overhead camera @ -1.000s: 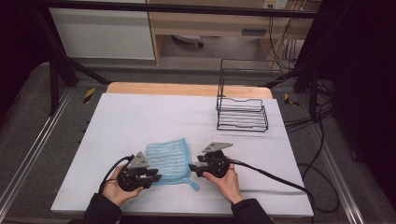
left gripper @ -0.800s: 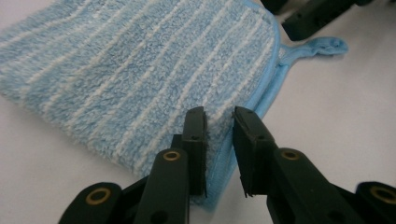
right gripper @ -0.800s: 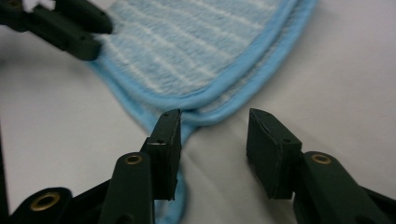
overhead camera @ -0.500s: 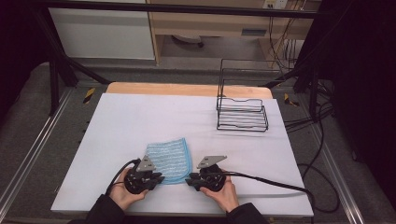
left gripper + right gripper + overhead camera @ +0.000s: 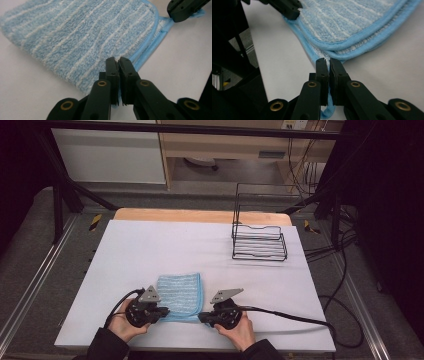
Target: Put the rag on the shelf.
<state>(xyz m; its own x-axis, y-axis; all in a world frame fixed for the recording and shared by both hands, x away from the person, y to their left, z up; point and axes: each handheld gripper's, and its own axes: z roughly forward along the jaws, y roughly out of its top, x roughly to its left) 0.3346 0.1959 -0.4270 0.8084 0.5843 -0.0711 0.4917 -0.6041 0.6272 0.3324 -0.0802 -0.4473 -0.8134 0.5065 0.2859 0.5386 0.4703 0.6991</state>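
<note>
table [image 5: 150, 245] is lit evenly from above with barely any shadows, surroundings go pretty dark past its edges, and both gripper views get soft and blurry up close

Dim workshop corner around a white-topped table [image 5: 150, 245]

Pale wood strip [image 5: 200, 216] along the far edge; black wire rack [image 5: 259, 242] standing far right. Beyond, white cabinet [image 5: 110, 155], wooden shelf unit [image 5: 225, 145], grey floor [image 5: 30, 250], cables [image 5: 345, 265] trailing right.

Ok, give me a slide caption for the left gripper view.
Left gripper shut on the near edge of the folded blue cloth, right gripper at its far corner.
</note>
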